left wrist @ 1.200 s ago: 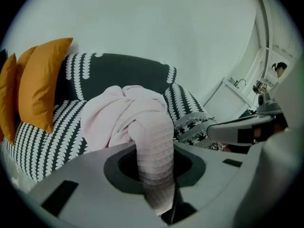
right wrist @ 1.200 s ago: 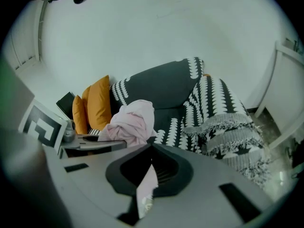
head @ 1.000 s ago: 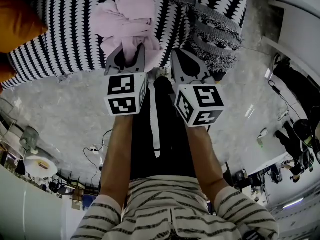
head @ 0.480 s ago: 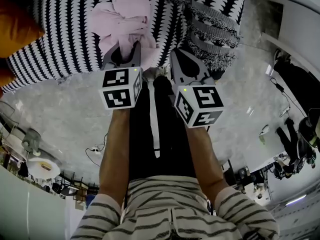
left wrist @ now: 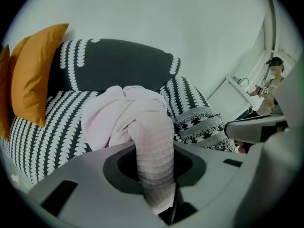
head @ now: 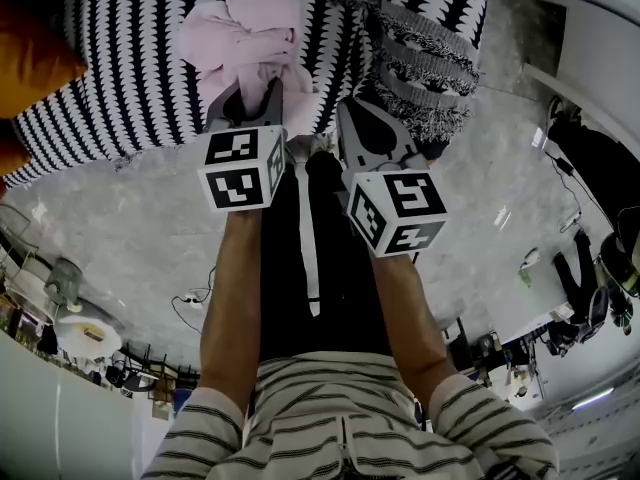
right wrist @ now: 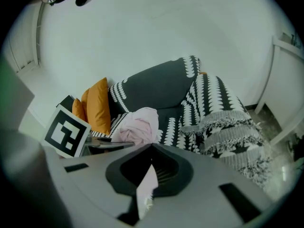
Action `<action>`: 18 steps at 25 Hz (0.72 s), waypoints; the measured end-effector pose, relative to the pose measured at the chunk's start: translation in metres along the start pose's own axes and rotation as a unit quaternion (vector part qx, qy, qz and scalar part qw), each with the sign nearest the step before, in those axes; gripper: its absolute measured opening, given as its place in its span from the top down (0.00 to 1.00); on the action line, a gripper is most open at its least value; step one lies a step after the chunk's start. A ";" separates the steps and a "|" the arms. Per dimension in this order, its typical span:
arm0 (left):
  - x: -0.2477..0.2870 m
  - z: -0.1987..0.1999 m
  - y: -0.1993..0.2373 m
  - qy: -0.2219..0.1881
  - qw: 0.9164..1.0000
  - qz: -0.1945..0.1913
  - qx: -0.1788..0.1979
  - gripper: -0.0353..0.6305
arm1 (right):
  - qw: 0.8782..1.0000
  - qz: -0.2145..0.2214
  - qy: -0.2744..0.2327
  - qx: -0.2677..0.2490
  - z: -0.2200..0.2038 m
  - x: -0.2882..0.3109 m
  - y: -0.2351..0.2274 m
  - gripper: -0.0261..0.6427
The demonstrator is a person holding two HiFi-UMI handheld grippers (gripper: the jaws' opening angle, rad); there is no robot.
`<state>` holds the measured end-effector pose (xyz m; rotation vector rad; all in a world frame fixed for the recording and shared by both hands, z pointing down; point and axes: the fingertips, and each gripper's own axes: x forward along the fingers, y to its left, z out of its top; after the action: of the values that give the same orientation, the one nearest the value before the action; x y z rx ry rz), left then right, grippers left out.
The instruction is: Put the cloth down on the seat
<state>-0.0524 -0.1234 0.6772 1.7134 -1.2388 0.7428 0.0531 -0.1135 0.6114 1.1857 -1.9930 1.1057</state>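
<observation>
Nearest to the head camera, a striped shirt (head: pixel 350 428) and two bare forearms (head: pixel 235 288) are seen, stretched forward over a pale marbled floor (head: pixel 120 208). A gripper is carried in each hand, each with its marker cube (head: pixel 243 168) on the back.

The left gripper (head: pixel 255 93) is closed on the pink cloth (left wrist: pixel 123 113): a thick rolled strand of it runs down between the jaws and is pinched there. The right gripper (head: pixel 352 113) is held just beside it, and a thin pale corner of the same cloth is seen clamped between its jaws (it seems to be pressed, though the strip is small and partly shadowed).

The main part of the cloth is bunched in a loose heap and is already resting on the seat (left wrist: pixel 61 127), which is covered in a black-and-white pattern. Only the strands lead back to the two grippers.

A fringed blanket (right wrist: pixel 228 132) of similar pattern is draped over the seat's right side. At the left end, orange cushions (left wrist: pixel 38 72) are leaned against the dark backrest (left wrist: pixel 118 61). Behind them a plain light wall (left wrist: pixel 156 18) is seen, and a person (left wrist: pixel 271 82) is standing far off at the right.
</observation>
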 end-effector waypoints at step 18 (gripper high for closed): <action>0.022 -0.008 0.003 0.034 0.999 -0.007 0.002 0.76 | 1.000 0.007 0.002 0.009 -0.003 0.002 -0.009 0.94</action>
<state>-0.0483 -0.1256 0.7004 1.6851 -1.1780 0.7888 0.0610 -0.1140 0.6177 1.1789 -1.9948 1.1359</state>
